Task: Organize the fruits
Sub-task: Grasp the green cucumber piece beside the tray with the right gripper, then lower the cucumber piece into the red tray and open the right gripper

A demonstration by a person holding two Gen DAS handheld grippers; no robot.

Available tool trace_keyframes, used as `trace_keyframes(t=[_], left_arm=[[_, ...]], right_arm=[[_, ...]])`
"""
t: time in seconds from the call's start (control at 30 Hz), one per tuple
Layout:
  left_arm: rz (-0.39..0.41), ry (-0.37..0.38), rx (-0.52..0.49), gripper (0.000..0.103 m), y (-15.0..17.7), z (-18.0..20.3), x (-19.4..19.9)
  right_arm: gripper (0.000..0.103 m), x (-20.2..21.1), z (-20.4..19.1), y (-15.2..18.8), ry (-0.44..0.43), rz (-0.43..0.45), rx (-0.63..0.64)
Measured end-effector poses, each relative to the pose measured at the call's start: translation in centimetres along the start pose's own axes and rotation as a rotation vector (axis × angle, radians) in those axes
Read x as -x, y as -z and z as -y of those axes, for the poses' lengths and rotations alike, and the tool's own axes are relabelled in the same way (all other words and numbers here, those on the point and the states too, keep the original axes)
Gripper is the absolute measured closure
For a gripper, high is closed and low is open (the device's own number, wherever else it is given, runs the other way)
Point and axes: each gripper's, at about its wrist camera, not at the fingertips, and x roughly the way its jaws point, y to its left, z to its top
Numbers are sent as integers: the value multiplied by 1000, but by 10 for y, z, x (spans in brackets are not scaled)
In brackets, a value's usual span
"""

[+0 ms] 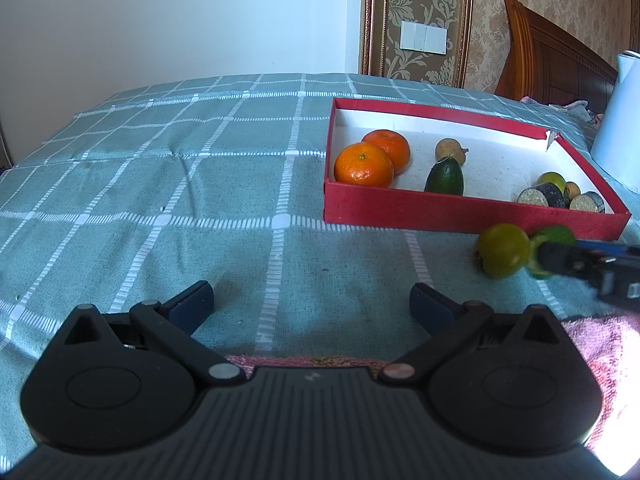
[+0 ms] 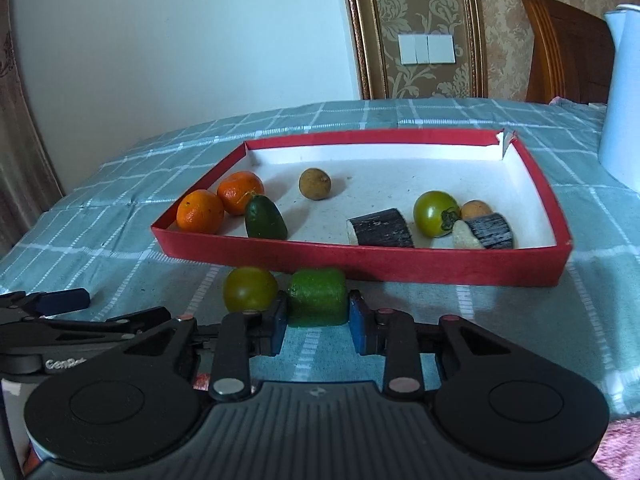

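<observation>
My right gripper [image 2: 318, 318] pinches a bright green block-shaped fruit piece [image 2: 317, 297] that sits on the checked teal cloth [image 1: 192, 184], its blue pads pressed against both flanks of the piece. Just to the left of that piece, touching or nearly touching it, a round olive-green fruit [image 2: 250, 289] rests on the cloth, close to the front wall of the red box [image 2: 360, 266]. My left gripper [image 1: 312, 300] hangs over bare cloth with its fingers spread wide and nothing between them. Inside the white-lined box, two oranges [image 2: 200, 212] lie side by side in the near left corner, with a dark green oval fruit [image 2: 265, 218] touching the nearer side of them and a small brown round fruit [image 2: 315, 183] farther back. Toward the right end lie a dark-skinned cut chunk [image 2: 382, 229], a round green fruit with a stem [image 2: 435, 214], a small tan fruit [image 2: 475, 209] behind it, and a second dark-skinned chunk [image 2: 490, 232]. A white jug [image 2: 622, 92] stands on the cloth beyond the box's right end, and a pink towel [image 1: 600, 344] lies under my left gripper's right side.
</observation>
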Motion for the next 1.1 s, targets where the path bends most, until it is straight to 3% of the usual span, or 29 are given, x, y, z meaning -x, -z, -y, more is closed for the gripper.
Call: trace_keyframes(t=[0.2, 0.37, 0.67, 0.93, 1.1], left_arm=[[0, 0, 0, 0, 0, 0, 0], [0, 0, 0, 0, 0, 0, 0], [0, 0, 0, 0, 0, 0, 0], [0, 0, 0, 0, 0, 0, 0], [0, 0, 0, 0, 0, 0, 0]], right_arm=[[72, 35, 23, -14, 54, 96, 34], [72, 34, 53, -32, 158, 139, 47], [72, -19, 91, -70, 222, 97, 21], [72, -80, 110, -92, 241, -7, -6], [72, -88, 107, -100, 250, -8, 33]])
